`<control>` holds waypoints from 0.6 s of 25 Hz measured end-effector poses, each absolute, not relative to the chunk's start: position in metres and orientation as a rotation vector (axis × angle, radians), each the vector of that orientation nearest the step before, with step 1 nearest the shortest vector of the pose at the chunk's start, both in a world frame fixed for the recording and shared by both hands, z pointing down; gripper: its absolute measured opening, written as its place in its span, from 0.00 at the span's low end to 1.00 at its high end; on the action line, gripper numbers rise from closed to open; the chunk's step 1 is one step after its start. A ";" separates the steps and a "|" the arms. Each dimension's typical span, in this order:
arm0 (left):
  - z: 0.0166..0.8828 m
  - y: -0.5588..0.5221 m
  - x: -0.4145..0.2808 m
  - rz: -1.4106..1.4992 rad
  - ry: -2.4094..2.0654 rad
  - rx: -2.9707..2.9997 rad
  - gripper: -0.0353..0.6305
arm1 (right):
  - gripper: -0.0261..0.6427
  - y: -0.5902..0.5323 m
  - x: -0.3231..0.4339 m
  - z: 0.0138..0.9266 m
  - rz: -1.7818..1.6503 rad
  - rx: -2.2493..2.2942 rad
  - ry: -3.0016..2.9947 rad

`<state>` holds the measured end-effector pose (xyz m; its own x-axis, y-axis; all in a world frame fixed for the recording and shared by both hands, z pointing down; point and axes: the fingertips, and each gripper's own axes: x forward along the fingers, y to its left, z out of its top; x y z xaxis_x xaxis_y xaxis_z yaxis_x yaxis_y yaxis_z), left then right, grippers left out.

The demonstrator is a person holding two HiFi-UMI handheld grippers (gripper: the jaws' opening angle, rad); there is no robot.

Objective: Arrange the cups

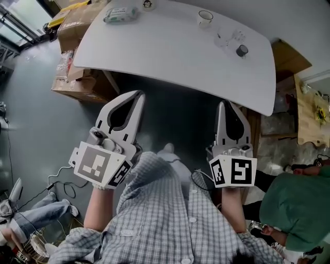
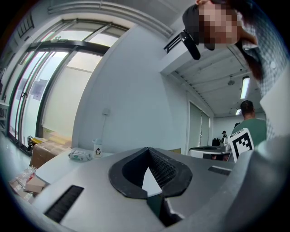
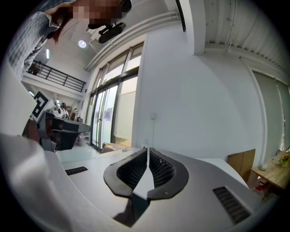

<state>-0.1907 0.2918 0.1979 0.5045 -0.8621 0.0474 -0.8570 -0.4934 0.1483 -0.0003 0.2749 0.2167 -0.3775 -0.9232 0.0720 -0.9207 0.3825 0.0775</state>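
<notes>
In the head view a white table (image 1: pixel 170 56) lies ahead. On its far right part stand a white cup (image 1: pixel 205 18), two clear glasses (image 1: pixel 221 37) (image 1: pixel 238 35) and a small dark cup (image 1: pixel 242 50). My left gripper (image 1: pixel 139 94) and right gripper (image 1: pixel 225 103) are held close to my body, short of the table's near edge. Both are shut with nothing between the jaws. In the left gripper view the left gripper (image 2: pixel 147 151) has its jaws closed together, and the right gripper (image 3: pixel 147 149) looks the same in the right gripper view. Neither gripper view shows a cup.
A wipes pack (image 1: pixel 120 14) and a small bottle (image 1: pixel 148 4) sit at the table's far left. Cardboard boxes (image 1: pixel 82 82) stand by its left end, and a wooden side table (image 1: pixel 312 111) is at the right. A person in green (image 1: pixel 296 206) stands to my right. Cables (image 1: pixel 56 180) lie on the floor.
</notes>
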 end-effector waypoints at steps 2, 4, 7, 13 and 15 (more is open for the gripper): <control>0.197 0.285 -0.180 -0.053 -1.498 2.595 0.07 | 0.08 0.267 0.010 0.217 -0.041 1.684 -2.531; 0.198 0.279 -0.169 -0.052 -1.498 2.596 0.07 | 0.08 0.260 0.020 0.218 -0.048 1.681 -2.533; 0.203 0.272 -0.154 -0.037 -1.473 2.582 0.07 | 0.08 0.253 0.038 0.221 -0.030 1.712 -2.522; 0.197 0.258 -0.129 0.004 -1.434 2.634 0.07 | 0.08 0.247 0.066 0.225 0.007 1.794 -2.497; 0.195 0.255 -0.123 0.004 -1.433 2.649 0.07 | 0.08 0.246 0.072 0.226 0.008 1.804 -2.492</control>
<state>-0.1234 0.2550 0.1955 0.5493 -0.8331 0.0641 -0.8335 -0.5409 0.1130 0.0718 0.2455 0.2255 -0.3112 -0.9487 0.0559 -0.9491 0.3133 0.0339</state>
